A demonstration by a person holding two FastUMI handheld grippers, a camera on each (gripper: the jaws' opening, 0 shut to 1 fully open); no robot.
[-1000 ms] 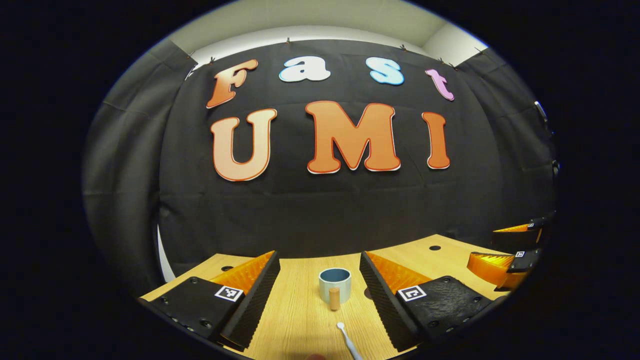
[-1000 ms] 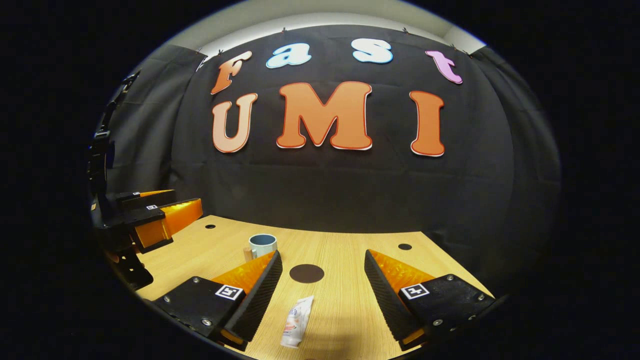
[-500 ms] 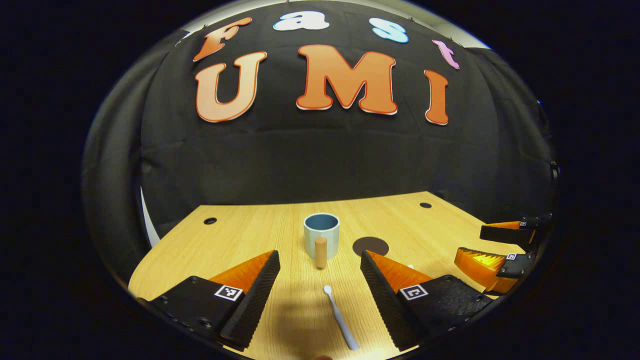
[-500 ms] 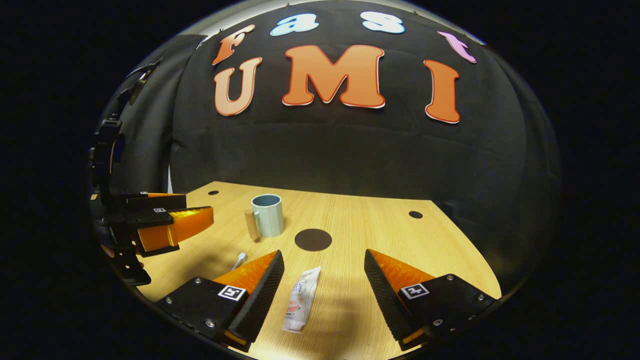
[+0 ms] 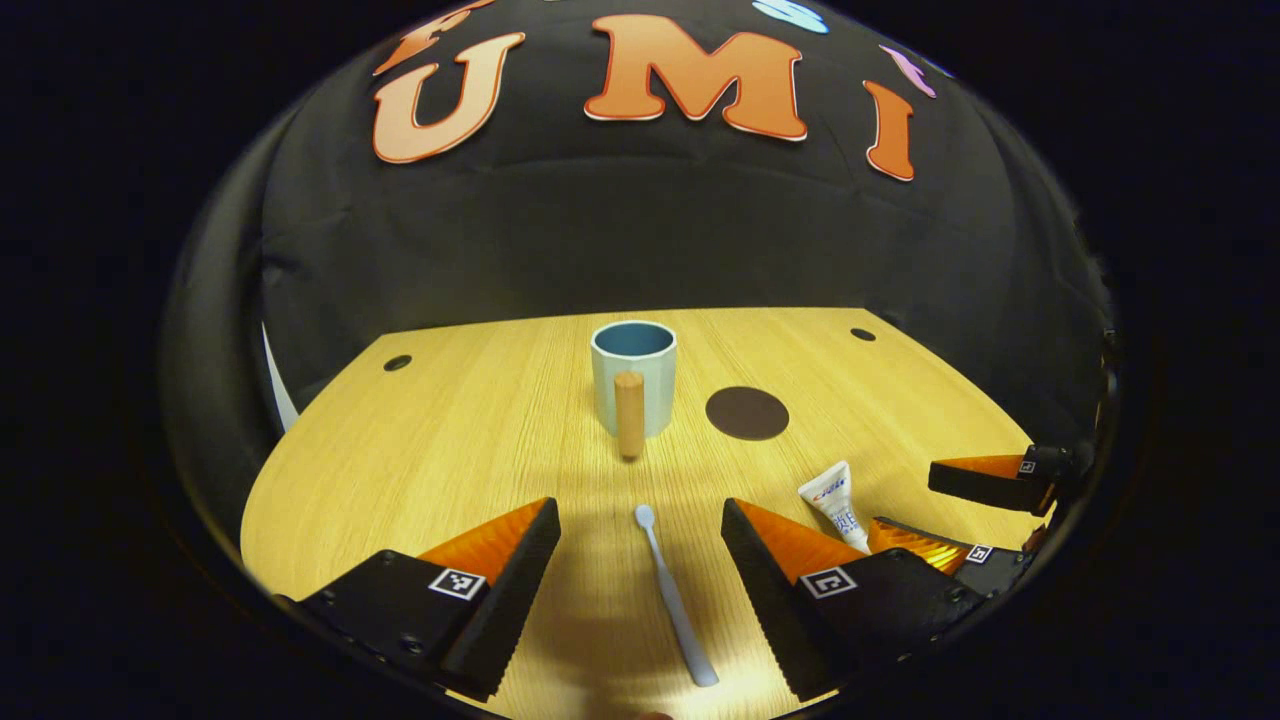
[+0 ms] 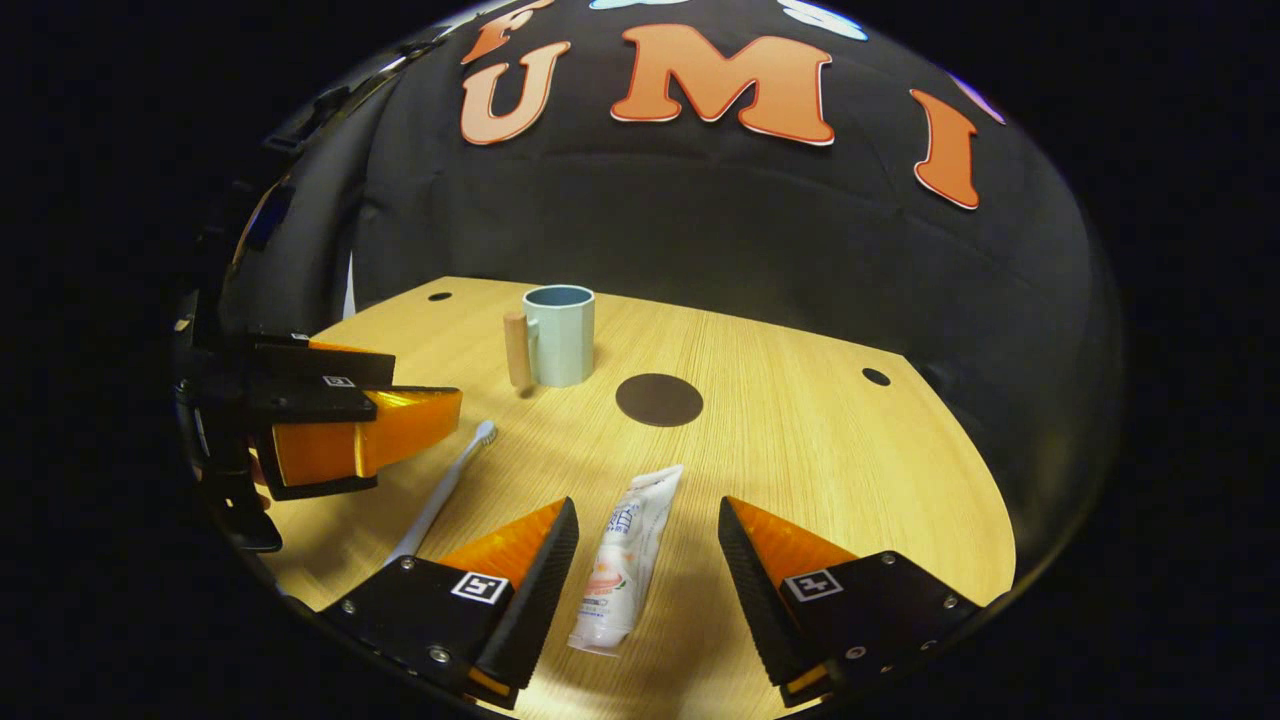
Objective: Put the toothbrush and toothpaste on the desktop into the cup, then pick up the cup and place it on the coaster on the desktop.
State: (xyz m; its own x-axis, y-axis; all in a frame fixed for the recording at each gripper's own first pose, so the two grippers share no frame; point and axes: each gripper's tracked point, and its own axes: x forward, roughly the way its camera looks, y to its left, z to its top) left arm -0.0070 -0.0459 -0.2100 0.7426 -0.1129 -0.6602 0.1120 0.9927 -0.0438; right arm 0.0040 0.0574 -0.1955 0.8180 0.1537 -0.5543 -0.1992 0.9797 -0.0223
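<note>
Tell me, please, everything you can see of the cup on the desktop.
The cup is a pale blue-grey mug that looks ceramic, with a darker blue inside and a straight, wood-coloured peg handle on its side. It stands upright on the wooden desktop, beside the dark round coaster but apart from it. Nothing shows above its rim, and neither gripper touches it.
</note>
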